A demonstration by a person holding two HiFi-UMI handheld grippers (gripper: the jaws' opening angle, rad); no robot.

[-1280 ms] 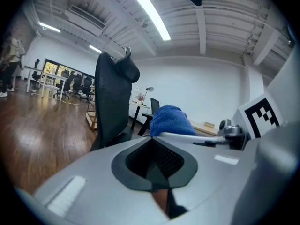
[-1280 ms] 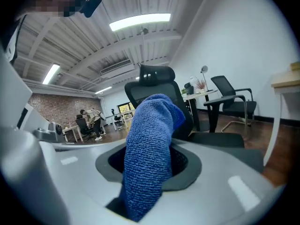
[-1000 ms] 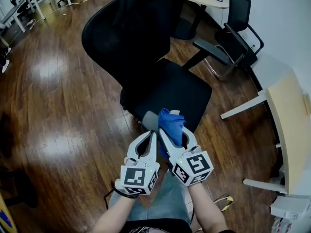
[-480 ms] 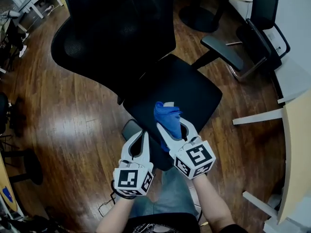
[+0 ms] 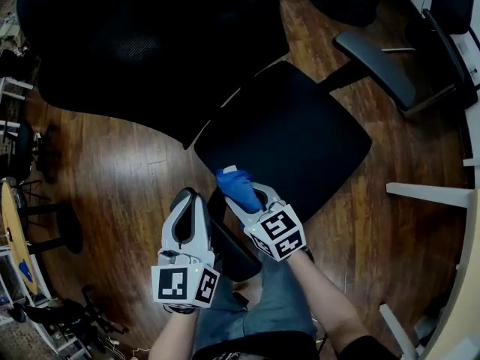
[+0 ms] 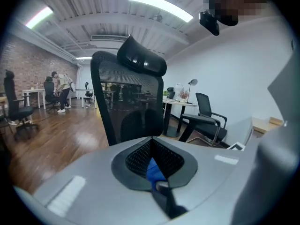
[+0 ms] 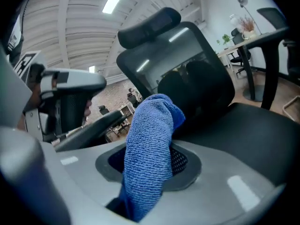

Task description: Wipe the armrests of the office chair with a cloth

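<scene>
While the right tool (image 5: pixel 241 184) clamps the blue cloth (image 5: pixel 238 190) over the near armrest (image 5: pixel 236 257) beneath it, firm lengthwise strokes look best; the left tool (image 5: pixel 191 196) hangs closed, empty.

The cloth (image 5: pixel 234 186), held in the right gripper (image 5: pixel 244 195), lies at the seat's (image 5: pixel 292 133) near edge. The armrest (image 5: pixel 232 250) runs between it and the left gripper (image 5: pixel 189 195) (backrest (image 5: pixel 135 43) behind the seat).

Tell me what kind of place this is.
Probably an open-plan office: a mesh office chair, white desks by a brick wall, and a desk lamp.
</scene>
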